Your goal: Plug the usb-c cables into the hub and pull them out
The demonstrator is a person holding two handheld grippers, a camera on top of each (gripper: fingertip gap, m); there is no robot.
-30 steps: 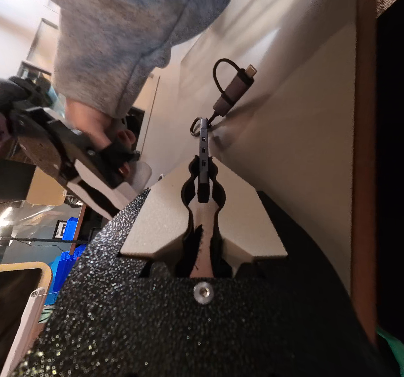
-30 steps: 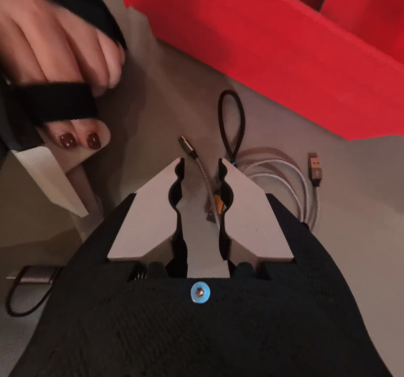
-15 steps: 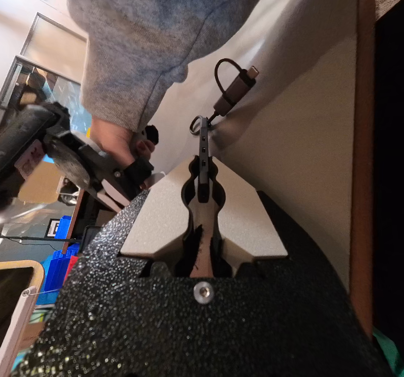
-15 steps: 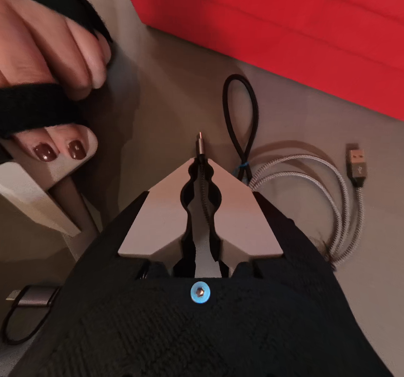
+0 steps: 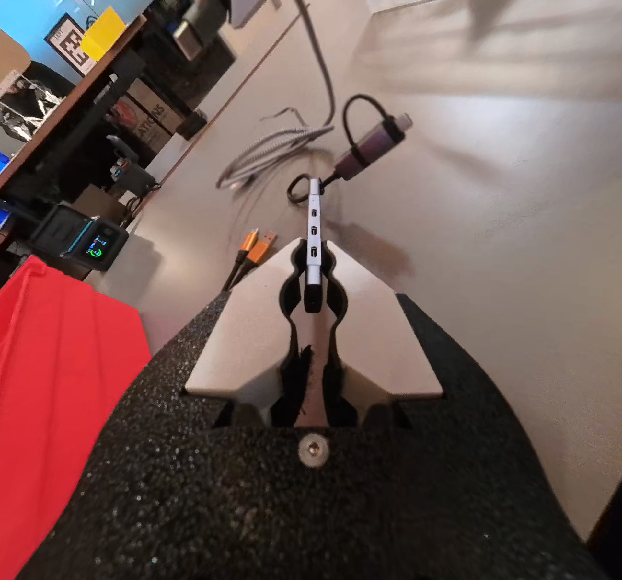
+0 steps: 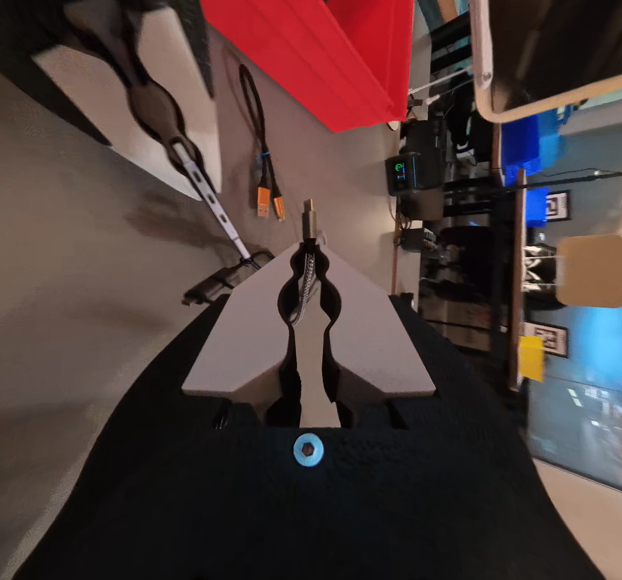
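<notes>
Left wrist view
Left gripper (image 5: 314,254): clenched on the slim silver hub (image 5: 314,227), which stands on edge between the fingers with its row of small ports facing the camera.
Hub tail: a short black lead loops from the hub's far end to a grey adapter plug (image 5: 368,150) lying on the beige table (image 5: 488,261).
Braided cable (image 5: 269,153): grey coils lie on the table beyond the hub, blurred.
Orange-plug cable (image 5: 252,254): two orange plugs rest side by side just left of the fingers.
Red bin (image 5: 50,362): at the left edge.

Right wrist view
Right gripper (image 6: 309,247): clamped on the braided cable (image 6: 304,288) just behind its metal usb-c plug (image 6: 309,219), which points forward, clear of the hub.
Hub (image 6: 212,200): upper left, slanting, gripped by the left gripper (image 6: 175,146).
Orange-plug cable (image 6: 266,200): on the table between hub and plug.
Red bin (image 6: 303,42): behind them.
</notes>
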